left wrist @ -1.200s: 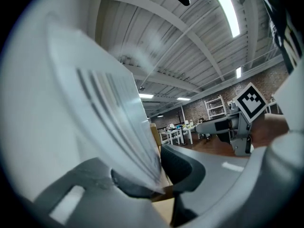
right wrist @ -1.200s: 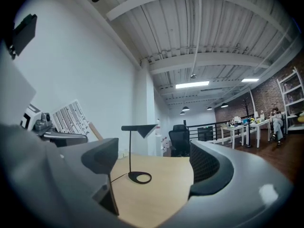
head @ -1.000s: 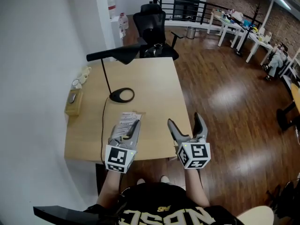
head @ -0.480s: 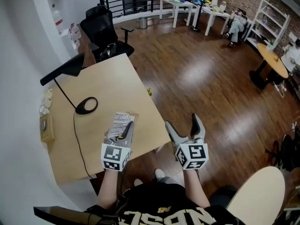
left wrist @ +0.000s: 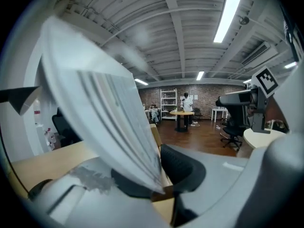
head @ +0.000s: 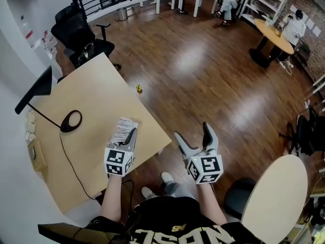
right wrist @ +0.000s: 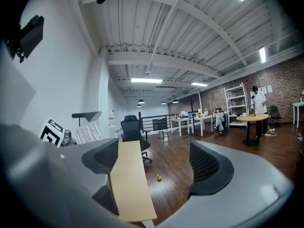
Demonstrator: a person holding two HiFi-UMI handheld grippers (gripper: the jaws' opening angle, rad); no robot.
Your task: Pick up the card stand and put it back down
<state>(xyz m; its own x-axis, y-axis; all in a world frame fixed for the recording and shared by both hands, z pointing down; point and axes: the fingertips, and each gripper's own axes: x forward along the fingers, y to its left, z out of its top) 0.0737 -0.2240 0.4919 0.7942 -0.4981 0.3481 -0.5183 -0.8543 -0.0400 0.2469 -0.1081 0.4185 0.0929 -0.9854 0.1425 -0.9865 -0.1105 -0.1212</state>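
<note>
Card stand (head: 123, 130) clamped between the shut-down jaws of the left gripper (head: 131, 136), tilted, white with rows of dark print, held over the near right part of the wooden desk (head: 91, 93). In the left gripper view, lower edge pinched between the dark pads, sheet leaning up and away to the left. Right gripper (head: 192, 132) just beside, past the desk's edge and above the brown floor (head: 203, 75), jaws spread wide, only desk edge and floorboards showing between them. Farther along the desk, black lamp (head: 69, 121) with its cable trailing toward the near edge. Beyond the desk's far side, small yellow object (head: 138, 89) on the floor, then black office chair (head: 81, 32). Farthest off, round table (head: 273, 32).
</note>
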